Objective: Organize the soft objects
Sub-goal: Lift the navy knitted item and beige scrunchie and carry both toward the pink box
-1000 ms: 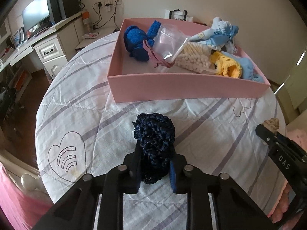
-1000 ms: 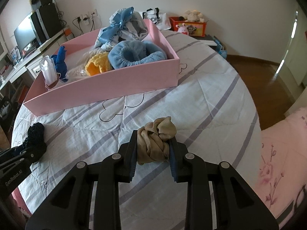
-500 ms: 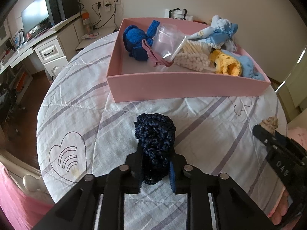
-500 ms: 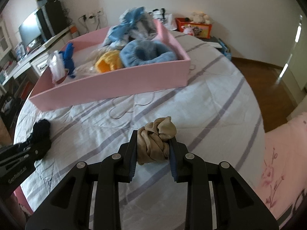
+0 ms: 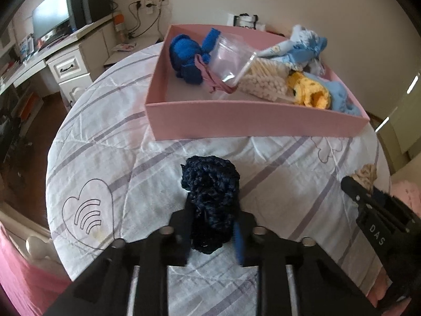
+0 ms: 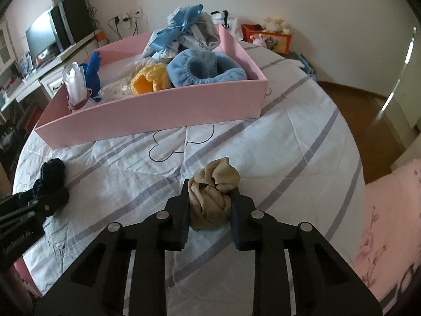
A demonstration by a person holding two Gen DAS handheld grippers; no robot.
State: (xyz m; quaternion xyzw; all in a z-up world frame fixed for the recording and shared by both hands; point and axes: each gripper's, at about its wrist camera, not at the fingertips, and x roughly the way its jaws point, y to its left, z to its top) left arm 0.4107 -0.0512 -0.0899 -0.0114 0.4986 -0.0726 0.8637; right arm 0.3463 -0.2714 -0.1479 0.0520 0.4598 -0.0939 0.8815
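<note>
Left gripper (image 5: 213,226) clenches a dark navy knitted bundle (image 5: 210,197); right gripper (image 6: 210,210), just tightening, grasps a crumpled beige cloth (image 6: 213,194).

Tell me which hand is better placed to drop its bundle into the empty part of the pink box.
Left, probably. The left gripper, shut on the navy knit bundle, faces the pink box's bare floor straight ahead. The right gripper, holding the beige cloth, faces the crowded end.
</note>
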